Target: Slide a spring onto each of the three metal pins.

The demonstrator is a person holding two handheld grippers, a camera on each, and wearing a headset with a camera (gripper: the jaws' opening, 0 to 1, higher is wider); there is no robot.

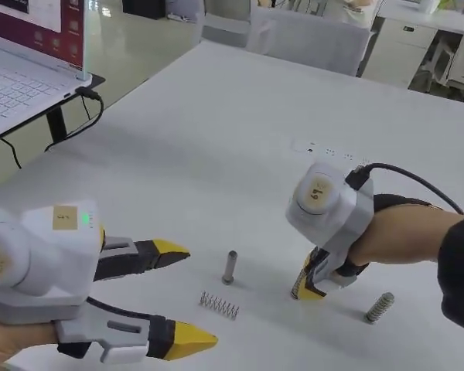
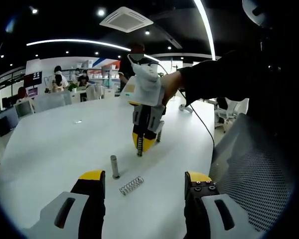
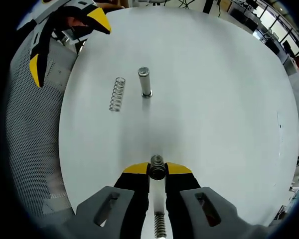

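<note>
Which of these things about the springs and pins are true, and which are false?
1. The left gripper is open. True.
2. A loose spring lies near the standing pin. True.
3. The standing pin already wears a spring. False: it is bare.
4. The right gripper is empty. False: it is shut on a second spring.
5. The laptop is closed. False: it is open.
</note>
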